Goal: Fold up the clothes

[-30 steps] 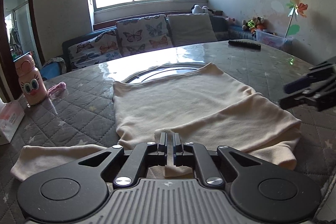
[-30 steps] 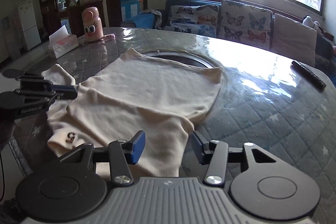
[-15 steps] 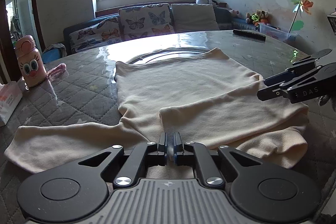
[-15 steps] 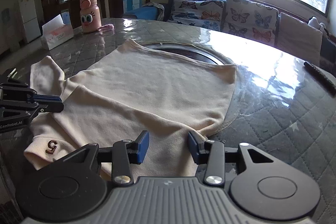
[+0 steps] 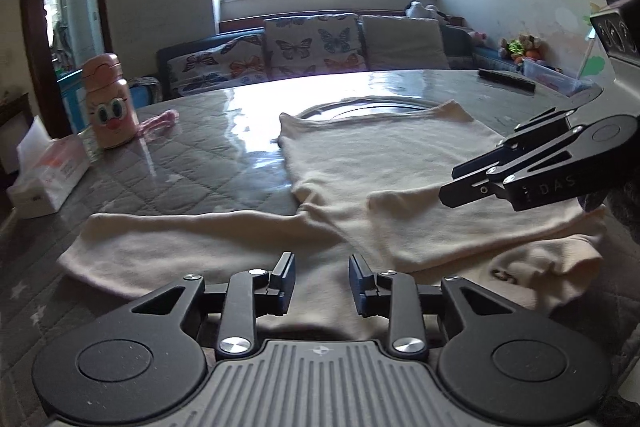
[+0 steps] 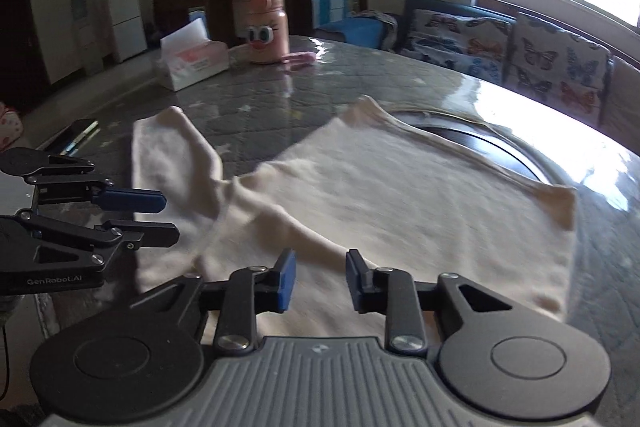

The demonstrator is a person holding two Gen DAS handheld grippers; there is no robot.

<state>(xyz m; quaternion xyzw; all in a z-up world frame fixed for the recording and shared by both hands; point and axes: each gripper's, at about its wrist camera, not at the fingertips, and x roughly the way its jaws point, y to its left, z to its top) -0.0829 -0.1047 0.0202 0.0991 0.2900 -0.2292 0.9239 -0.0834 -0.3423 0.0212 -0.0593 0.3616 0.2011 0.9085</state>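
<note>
The left gripper [image 5: 322, 281] has its two fingers apart with a clear gap between the blue pads, and nothing is held between them. It hovers just above the near edge of the cream garment [image 5: 384, 187]. The right gripper [image 6: 321, 281] is also parted to about the same width and holds nothing; under it lies the folded part of the cloth.

The garment is a soft long-sleeved top, spread on the round table [image 5: 192, 163] with its hem toward the far side. One sleeve [image 5: 176, 239] lies stretched out flat to the left, away from the body. The other sleeve [image 5: 472, 223] already lies folded across the chest. Near the right end a small dark mark [image 5: 503, 273] is visible on the cloth.

I judge that this cloth is light, limp and a little stretchy. It will sag and drape when lifted, and it will not keep a shape by itself. The table cover looks glossy, so the fabric may slide if it is dragged. A good place to take hold is the cuff end of the stretched sleeve, or the shoulder edge, pinching only one layer close to the border.
</note>
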